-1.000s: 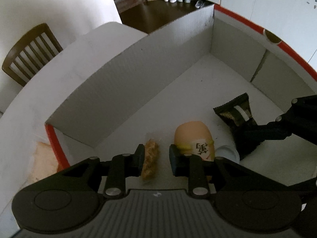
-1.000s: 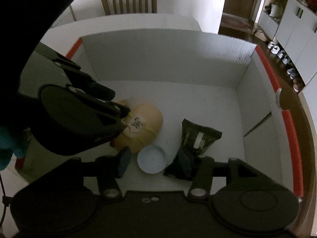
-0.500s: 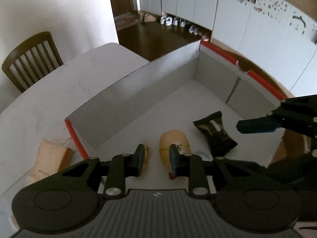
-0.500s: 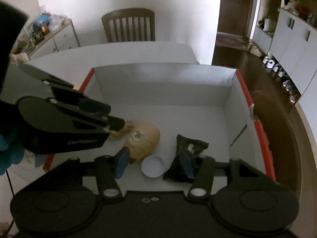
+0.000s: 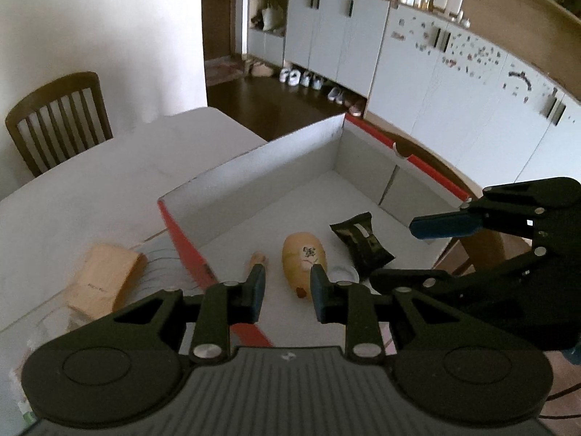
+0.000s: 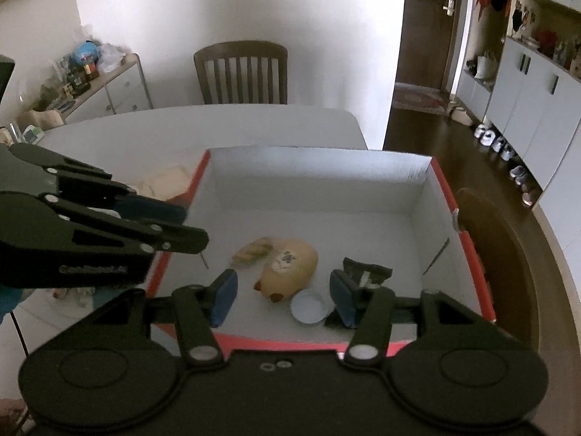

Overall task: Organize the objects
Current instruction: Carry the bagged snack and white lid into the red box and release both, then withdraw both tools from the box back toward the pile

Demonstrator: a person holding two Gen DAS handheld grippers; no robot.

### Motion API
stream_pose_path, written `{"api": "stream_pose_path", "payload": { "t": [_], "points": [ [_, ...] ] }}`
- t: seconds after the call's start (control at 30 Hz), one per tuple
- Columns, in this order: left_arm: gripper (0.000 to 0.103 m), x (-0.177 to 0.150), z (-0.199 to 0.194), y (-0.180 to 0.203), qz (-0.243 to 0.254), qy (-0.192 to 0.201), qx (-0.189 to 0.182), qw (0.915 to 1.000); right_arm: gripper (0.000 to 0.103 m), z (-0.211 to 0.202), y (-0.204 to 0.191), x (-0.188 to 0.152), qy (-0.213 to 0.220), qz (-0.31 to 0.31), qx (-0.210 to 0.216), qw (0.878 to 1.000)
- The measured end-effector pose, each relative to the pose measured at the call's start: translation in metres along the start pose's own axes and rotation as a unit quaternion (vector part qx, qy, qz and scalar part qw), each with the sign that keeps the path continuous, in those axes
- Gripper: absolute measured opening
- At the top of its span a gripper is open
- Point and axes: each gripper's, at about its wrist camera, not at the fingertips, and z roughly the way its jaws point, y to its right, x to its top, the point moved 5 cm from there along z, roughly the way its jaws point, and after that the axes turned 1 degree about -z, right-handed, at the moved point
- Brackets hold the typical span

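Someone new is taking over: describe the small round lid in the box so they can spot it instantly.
Find the big white box with red edges on the table. Near its front wall lie a tan stuffed toy and a dark snack packet. The lid sits between them: flat, round, pale blue-white, the only disc there.

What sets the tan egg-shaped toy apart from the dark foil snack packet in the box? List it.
The tan egg-shaped toy is rounded and bulky; the dark foil snack packet is flat and crinkled. The toy is pale with a small printed mark; the packet is near black with a light label. Both lie loose on the box floor.
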Motion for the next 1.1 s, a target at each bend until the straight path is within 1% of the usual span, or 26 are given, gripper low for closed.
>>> {"api": "stream_pose_path", "payload": {
  "t": [0.03,0.1,0.3,0.37,0.4,0.43,0.5,0.6,0.67,0.73,0.87,0.9,0.93,0.97,1.1],
  "points": [
    [0.025,-0.003,-0.005,-0.003,-0.001,0.004,0.0,1.0,0.06,-0.002,-0.004,0.0,0.003,0.0,-0.004,1.0],
    [0.025,-0.011,-0.014,-0.008,-0.006,0.008,-0.001,1.0,0.061,-0.006,-0.013,-0.001,0.011,0.001,-0.01,1.0],
    [0.026,-0.033,-0.038,-0.031,-0.024,0.013,-0.005,0.9996,0.064,-0.01,-0.041,-0.002,0.017,0.019,-0.009,1.0],
    [0.036,-0.041,-0.046,-0.042,-0.031,0.017,-0.001,0.9994,0.064,-0.01,-0.052,-0.003,0.016,0.019,-0.007,1.0],
    [0.052,-0.044,-0.05,-0.046,-0.033,0.019,0.0,0.9993,0.064,-0.009,-0.058,-0.004,0.015,0.018,-0.007,1.0],
    [0.063,-0.048,-0.054,-0.051,-0.036,0.024,0.002,0.9991,0.064,-0.01,-0.064,-0.004,0.016,0.016,-0.008,1.0],
    [0.064,-0.055,-0.062,-0.061,-0.04,0.03,0.007,0.9987,0.066,-0.01,-0.076,-0.005,0.016,0.015,-0.009,1.0],
    [0.064,-0.067,-0.073,-0.077,-0.052,0.03,0.003,0.9982,0.069,-0.009,-0.093,-0.006,0.016,0.018,-0.007,1.0],
    [0.066,-0.074,-0.08,-0.088,-0.057,0.034,0.007,0.9978,0.072,-0.008,-0.103,-0.007,0.017,0.019,-0.007,1.0],
    [0.07,-0.081,-0.085,-0.097,-0.061,0.038,0.012,0.9973,0.078,-0.007,-0.112,-0.008,0.019,0.02,-0.007,1.0],
    [0.071,-0.095,-0.098,-0.117,-0.064,0.048,0.024,0.9965,0.083,-0.005,-0.13,-0.01,0.018,0.021,-0.01,1.0],
    [0.074,-0.098,-0.101,-0.122,-0.065,0.05,0.026,0.9963,0.085,-0.004,-0.134,-0.011,0.019,0.021,-0.013,1.0],
    [0.081,-0.102,-0.104,-0.127,-0.068,0.051,0.028,0.996,0.088,-0.003,-0.137,-0.011,0.019,0.022,-0.015,0.999],
    [0.083,-0.107,-0.106,-0.133,-0.072,0.052,0.03,0.9955,0.089,-0.002,-0.141,-0.011,0.019,0.023,-0.018,0.999],
    [0.084,-0.127,-0.111,-0.156,-0.085,0.047,0.05,0.994,0.095,0.004,-0.157,-0.014,0.015,0.022,-0.019,0.999]
  ]
}}
